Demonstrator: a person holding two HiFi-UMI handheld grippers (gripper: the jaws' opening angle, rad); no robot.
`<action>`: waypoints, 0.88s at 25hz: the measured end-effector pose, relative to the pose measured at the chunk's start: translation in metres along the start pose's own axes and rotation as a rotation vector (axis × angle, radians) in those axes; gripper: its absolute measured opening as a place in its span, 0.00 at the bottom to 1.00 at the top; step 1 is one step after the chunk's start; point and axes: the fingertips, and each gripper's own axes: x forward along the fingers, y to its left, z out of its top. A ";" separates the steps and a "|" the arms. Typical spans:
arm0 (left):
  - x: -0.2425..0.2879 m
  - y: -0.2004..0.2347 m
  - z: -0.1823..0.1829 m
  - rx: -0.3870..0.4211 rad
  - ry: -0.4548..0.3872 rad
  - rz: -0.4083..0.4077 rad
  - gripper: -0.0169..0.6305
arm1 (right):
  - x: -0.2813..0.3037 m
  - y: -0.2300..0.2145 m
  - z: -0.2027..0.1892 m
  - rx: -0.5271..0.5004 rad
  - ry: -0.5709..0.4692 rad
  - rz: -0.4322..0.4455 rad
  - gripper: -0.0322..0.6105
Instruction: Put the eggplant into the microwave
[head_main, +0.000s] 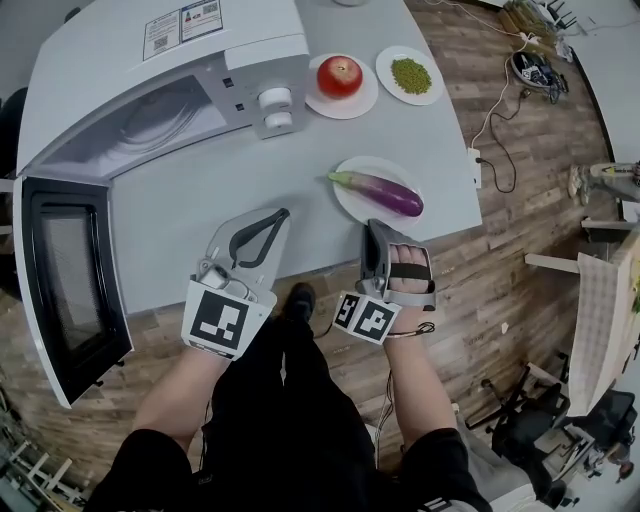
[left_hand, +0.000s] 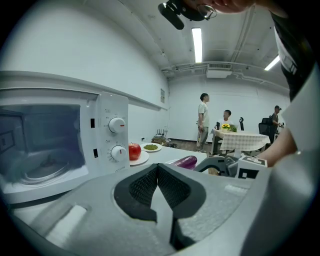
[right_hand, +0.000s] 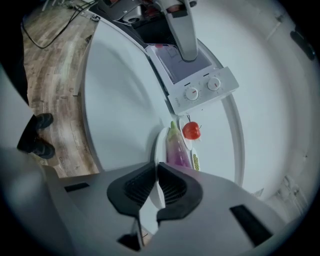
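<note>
Two hand-held grippers are hovering at the table's near edge, lower centre of the head view. At far left the microwave door (head_main: 70, 280) is hanging wide open. The microwave (head_main: 150, 60), upper left, is showing its bare glass turntable (head_main: 160, 118), prob. so the veg can go straight in.

L gripper (head_main: 283, 214), left of centre, is pointing toward the oven w/ jaws pressed together on nothing; it seems to be just waiting out of the way. R gripper (head_main: 373, 226), right of centre, is aiming at the eggplant (head_main: 380, 192). Its jaws are sitting nearly together w/ only a thin slit and nothing btwn them, so they'll need spreading before a grab.

Eggplant is lying on its side on a white plate (head_main: 350, 205), centre right, just beyond R gripper and untouched.

Upper right, a red apple (head_main: 340, 76) is sitting on a plate beside the oven's knobs. A dish of green bits (head_main: 411, 75) is next to it, both well apart from the likely path. Bare table (head_main: 200, 210) is stretching btwn plate and oven opening; nothing seems to be blocking the way.
</note>
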 end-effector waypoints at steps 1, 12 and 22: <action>0.001 -0.001 -0.001 0.004 0.000 -0.003 0.04 | 0.000 0.000 0.000 -0.010 -0.001 -0.017 0.10; 0.002 0.000 -0.010 0.011 0.016 0.003 0.04 | -0.009 -0.002 -0.003 -0.089 -0.028 -0.185 0.09; 0.000 -0.001 -0.002 0.027 0.011 0.015 0.04 | -0.024 -0.009 0.000 -0.114 -0.067 -0.221 0.09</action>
